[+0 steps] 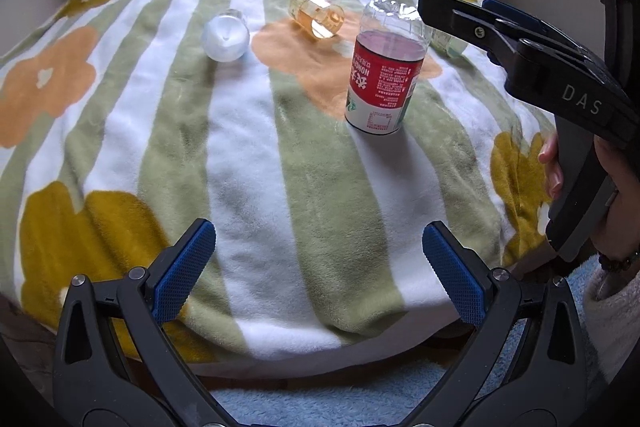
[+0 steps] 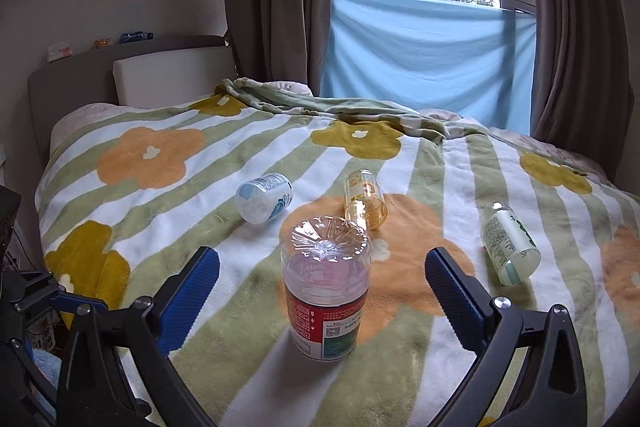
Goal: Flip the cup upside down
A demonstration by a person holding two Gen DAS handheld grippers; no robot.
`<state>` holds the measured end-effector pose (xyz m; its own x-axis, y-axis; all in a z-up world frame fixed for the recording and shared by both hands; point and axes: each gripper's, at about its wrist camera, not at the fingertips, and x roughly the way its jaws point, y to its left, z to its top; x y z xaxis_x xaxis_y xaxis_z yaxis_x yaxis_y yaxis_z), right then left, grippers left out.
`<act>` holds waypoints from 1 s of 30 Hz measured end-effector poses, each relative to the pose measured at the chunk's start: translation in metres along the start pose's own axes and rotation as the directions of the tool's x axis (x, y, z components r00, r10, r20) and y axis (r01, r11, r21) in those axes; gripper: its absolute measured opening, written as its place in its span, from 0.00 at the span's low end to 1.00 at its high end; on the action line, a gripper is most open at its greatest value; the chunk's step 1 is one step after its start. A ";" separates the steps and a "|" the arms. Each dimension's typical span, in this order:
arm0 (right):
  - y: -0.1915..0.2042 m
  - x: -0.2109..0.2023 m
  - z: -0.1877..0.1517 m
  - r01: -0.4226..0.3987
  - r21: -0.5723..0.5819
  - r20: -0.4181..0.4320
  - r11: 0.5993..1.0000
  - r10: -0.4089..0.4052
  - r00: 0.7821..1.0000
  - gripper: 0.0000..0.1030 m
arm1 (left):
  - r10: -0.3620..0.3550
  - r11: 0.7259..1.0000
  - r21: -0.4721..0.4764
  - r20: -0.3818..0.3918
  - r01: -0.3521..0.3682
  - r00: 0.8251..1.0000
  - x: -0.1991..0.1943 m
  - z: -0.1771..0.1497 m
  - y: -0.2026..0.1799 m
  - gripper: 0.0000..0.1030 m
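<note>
A clear plastic cup with a red, white and green label (image 2: 325, 287) stands upside down on the flowered blanket, its closed base on top. It also shows in the left wrist view (image 1: 382, 75). My right gripper (image 2: 322, 287) is open, its blue pads on either side of the cup without touching it; in the left wrist view it (image 1: 452, 15) reaches in from the right behind the cup. My left gripper (image 1: 318, 267) is open and empty over the blanket's near edge, well short of the cup.
Three other cut bottle cups lie on their sides on the blanket (image 2: 160, 247): a white-blue one (image 2: 264, 197), an amber one (image 2: 365, 199) and a green-labelled one (image 2: 509, 247). A headboard (image 2: 120, 75) stands at the left, curtains and a window behind.
</note>
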<state>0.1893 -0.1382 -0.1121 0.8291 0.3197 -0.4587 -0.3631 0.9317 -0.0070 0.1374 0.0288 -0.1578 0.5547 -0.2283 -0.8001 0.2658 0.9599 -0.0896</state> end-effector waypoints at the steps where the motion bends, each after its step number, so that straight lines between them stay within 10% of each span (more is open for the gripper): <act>1: 0.001 -0.012 0.005 0.008 -0.007 0.011 1.000 -0.008 1.000 1.00 | 0.004 1.000 0.006 0.016 -0.005 1.000 -0.008 0.002 -0.003 1.00; 9: 0.011 -0.133 0.050 0.110 0.005 0.083 0.994 -0.110 0.990 1.00 | 0.088 0.996 -0.014 0.227 -0.087 0.970 -0.096 0.020 -0.019 1.00; 23: 0.017 -0.229 0.023 0.398 0.199 0.118 0.895 -0.425 0.897 1.00 | 0.219 0.975 -0.101 0.585 -0.197 0.781 -0.204 -0.003 -0.046 1.00; 30: 0.021 -0.234 0.010 0.441 0.191 0.137 0.877 -0.468 0.873 1.00 | 0.209 0.977 -0.095 0.609 -0.191 0.765 -0.207 -0.009 -0.049 1.00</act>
<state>-0.0085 -0.1921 0.0040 0.9520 -0.1337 -0.2753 0.1281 0.9910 -0.0382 0.0022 0.0301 0.0069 0.9603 -0.0735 -0.2693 0.0788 0.9969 0.0087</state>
